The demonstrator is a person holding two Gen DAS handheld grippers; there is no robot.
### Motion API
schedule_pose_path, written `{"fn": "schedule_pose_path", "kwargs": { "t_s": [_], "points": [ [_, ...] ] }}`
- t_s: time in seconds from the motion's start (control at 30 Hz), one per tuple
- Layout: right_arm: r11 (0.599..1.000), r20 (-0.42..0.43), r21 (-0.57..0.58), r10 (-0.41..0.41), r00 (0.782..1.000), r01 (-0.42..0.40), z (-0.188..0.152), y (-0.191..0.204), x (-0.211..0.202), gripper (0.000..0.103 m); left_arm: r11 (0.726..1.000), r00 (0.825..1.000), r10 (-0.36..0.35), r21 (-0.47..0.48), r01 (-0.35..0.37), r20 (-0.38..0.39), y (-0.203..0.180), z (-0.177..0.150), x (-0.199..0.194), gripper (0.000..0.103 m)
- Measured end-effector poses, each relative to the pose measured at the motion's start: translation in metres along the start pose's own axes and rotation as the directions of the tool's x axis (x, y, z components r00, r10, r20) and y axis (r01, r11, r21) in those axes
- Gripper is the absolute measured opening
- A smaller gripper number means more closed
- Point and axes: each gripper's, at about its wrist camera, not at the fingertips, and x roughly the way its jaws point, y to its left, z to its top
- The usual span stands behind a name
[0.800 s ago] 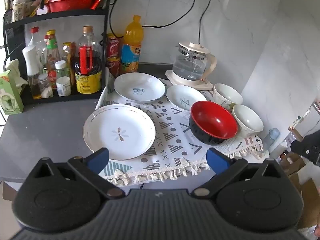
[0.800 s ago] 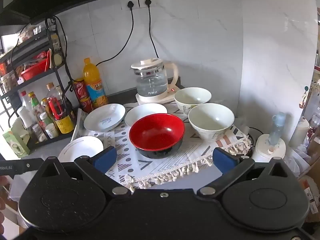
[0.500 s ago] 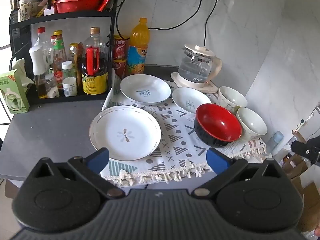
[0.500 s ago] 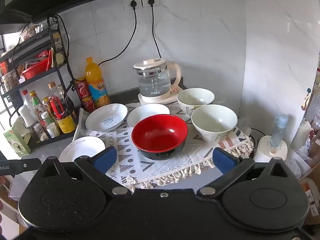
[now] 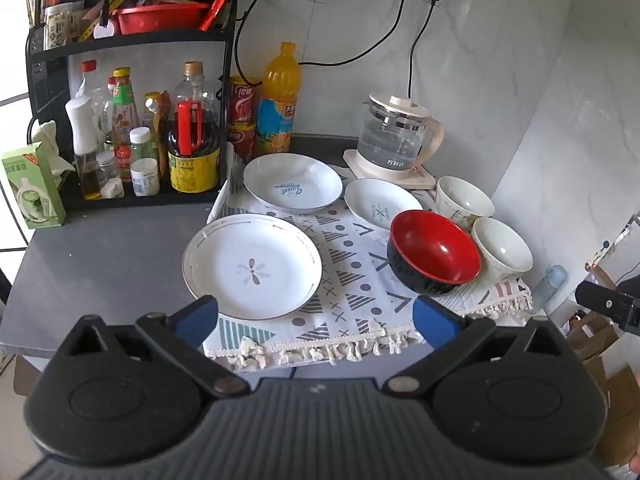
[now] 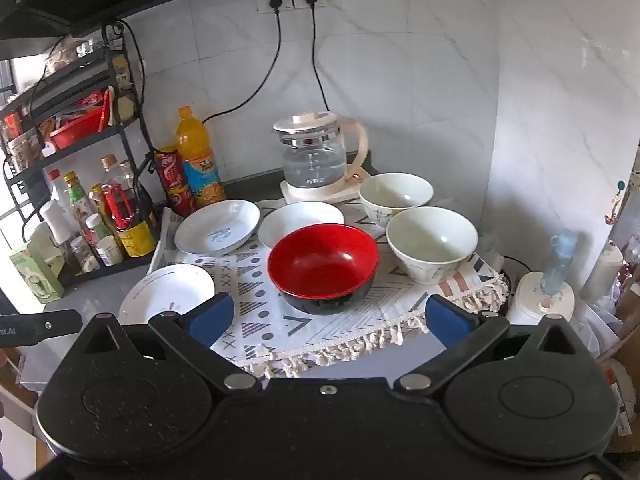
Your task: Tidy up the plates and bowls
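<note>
Left wrist view: both claws spread wide, empty; red bowl (image 5: 434, 252) upright, mouth up, on patterned cloth (image 5: 352, 280).

You have three plates on the cloth: one with a flower mark (image 5: 252, 266), one with blue lettering (image 5: 293, 182), one smaller (image 5: 382, 203). You have three bowls: one red bowl (image 5: 434, 254) and two white bowls (image 5: 464, 199) (image 5: 502, 250). You also have one kettle (image 5: 396, 134) and one orange bottle (image 5: 280, 98)

plates: three white (image 5: 252, 266) (image 5: 293, 182) (image 5: 382, 203), laid flat | bowls: red one (image 5: 434, 256), two white (image 5: 502, 250) (image 5: 464, 200), set upright, close together
</note>
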Motion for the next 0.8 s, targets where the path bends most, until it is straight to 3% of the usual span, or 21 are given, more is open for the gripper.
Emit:
{"fn": "schedule_pose_path", "kwargs": {
  "t_s": [0.8],
  "points": [
    [0.999,0.002,-0.031,0.026,1.000,-0.026,-0.0041,0.0037,-0.0083,0.103,1.000,1.000,0.011,-0.013,-0.011,-0.008,0.0017,-0.0093,-0.0060,0.103]
  ]
}}
